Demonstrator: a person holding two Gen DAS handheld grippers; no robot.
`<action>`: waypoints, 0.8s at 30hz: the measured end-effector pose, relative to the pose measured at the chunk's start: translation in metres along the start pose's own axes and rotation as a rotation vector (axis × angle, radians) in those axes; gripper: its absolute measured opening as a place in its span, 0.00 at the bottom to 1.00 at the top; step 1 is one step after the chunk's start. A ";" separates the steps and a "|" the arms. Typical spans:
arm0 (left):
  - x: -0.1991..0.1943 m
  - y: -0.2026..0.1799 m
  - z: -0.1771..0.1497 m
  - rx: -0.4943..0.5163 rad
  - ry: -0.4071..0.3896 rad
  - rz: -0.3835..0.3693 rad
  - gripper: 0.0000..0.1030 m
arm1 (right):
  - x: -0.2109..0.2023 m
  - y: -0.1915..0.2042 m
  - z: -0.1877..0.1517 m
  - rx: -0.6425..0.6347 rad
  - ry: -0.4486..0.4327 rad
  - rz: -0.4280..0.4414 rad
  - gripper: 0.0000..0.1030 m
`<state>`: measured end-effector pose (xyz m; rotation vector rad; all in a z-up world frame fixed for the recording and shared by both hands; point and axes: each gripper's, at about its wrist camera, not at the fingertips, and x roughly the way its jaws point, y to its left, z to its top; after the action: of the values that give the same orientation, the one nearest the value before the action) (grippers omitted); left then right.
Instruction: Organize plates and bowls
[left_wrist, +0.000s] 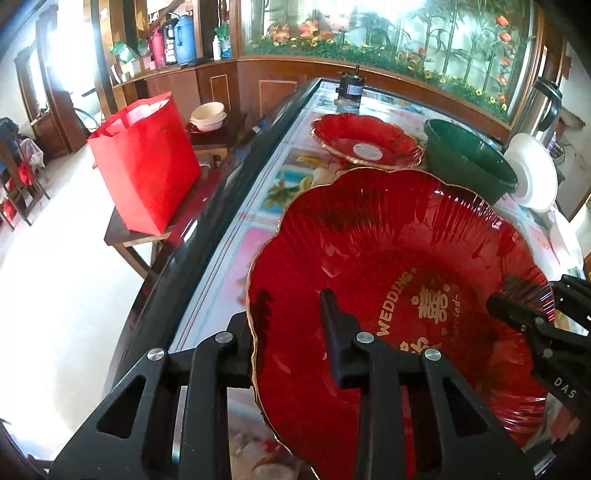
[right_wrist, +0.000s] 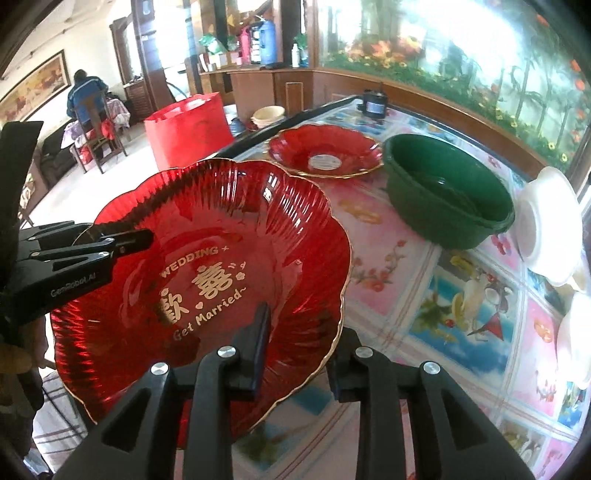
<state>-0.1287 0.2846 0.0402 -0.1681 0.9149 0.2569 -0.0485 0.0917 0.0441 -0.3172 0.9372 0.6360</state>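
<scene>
At the far left, off the table, a red paper gift bag (left_wrist: 146, 162) stands upright on a low dark wooden stand, with a cream bowl (left_wrist: 208, 115) on a second stand behind it. The left gripper (left_wrist: 288, 354) straddles the scalloped, gold-trimmed rim of the big red glass wedding plate (left_wrist: 399, 258): one black finger sits outside the edge, the other lies inside on the ribbed, glossy surface, so the claw is closed down onto the rim. In the right wrist view the right gripper (right_wrist: 301, 354) does the same on the opposite edge, one finger inside the plate (right_wrist: 207, 266) and one outside, clamped on the rim. The plate is translucent, fluted like petals, with gold "WEDDING" and "Get Married" lettering in its flat centre; it sits tilted above the near end of the glass-topped table (right_wrist: 461, 302), whose top shows bright fruit and flower pictures. Beyond it a smaller red scalloped plate (right_wrist: 325, 151) of the same ribbed glass rests flat on the table. To its right stands a round, smooth, dark green plastic basin (right_wrist: 447, 195), and just beside that, at the far right, a white bowl (right_wrist: 546, 218) lies tipped on its side.
</scene>
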 end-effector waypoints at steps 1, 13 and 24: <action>0.000 0.001 -0.002 -0.001 0.003 0.000 0.27 | -0.001 0.004 -0.002 -0.005 0.002 0.002 0.28; 0.015 0.014 -0.028 -0.031 0.042 -0.024 0.27 | 0.022 0.017 -0.021 -0.013 0.085 0.025 0.30; 0.007 0.048 -0.021 -0.159 0.025 -0.072 0.69 | 0.005 -0.009 -0.028 0.064 0.072 0.091 0.66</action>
<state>-0.1544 0.3259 0.0202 -0.3513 0.9119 0.2618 -0.0581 0.0723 0.0238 -0.2426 1.0439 0.6798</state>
